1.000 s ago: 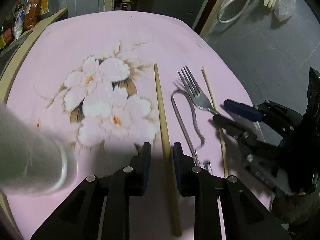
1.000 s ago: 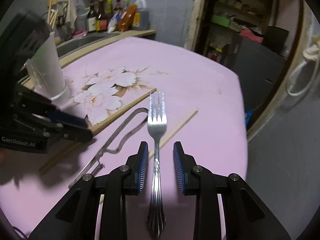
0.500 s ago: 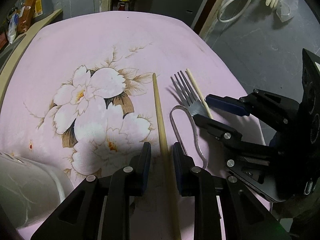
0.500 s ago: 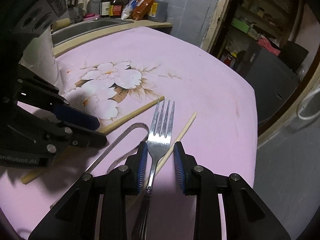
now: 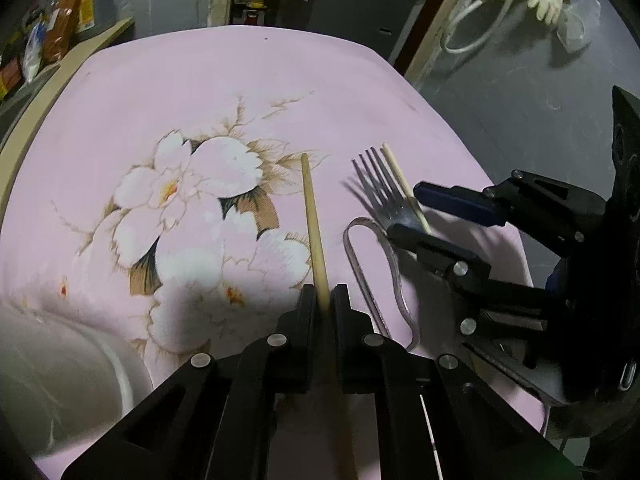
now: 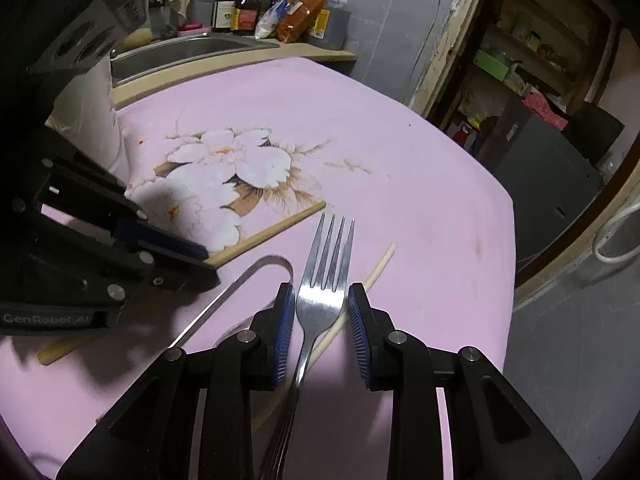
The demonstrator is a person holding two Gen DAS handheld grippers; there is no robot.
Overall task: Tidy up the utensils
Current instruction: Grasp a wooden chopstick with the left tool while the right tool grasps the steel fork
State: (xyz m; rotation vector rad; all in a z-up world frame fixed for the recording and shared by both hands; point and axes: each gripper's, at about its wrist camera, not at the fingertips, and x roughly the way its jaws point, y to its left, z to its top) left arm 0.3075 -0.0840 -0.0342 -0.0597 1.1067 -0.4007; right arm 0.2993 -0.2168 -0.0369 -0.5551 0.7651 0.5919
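Note:
A wooden chopstick [image 5: 312, 216] lies on the pink flowered tablecloth [image 5: 280, 80]. My left gripper [image 5: 324, 296] is closing its jaws on the chopstick's middle, and the pads press it. To its right lie a steel fork [image 5: 380, 196], a second chopstick [image 5: 400, 180] and a bent metal loop tool [image 5: 360, 248]. My right gripper [image 6: 322, 300] is open, its blue pads on either side of the fork [image 6: 324, 284] without touching it. The second chopstick [image 6: 380, 268] runs under the fork's neck. The left gripper [image 6: 208, 264] shows at the left, on the first chopstick [image 6: 280, 228].
A white cup [image 5: 60, 360] stands at the left gripper's near left; in the right wrist view the cup [image 6: 92, 120] is behind that gripper. A sink [image 6: 192, 48] and bottles [image 6: 248, 4] lie beyond the table. The table edge drops to grey floor on the right.
The left jaws have shut onto the chopstick that lay between them. The right gripper has rolled a little over the fork, its jaws as wide as before.

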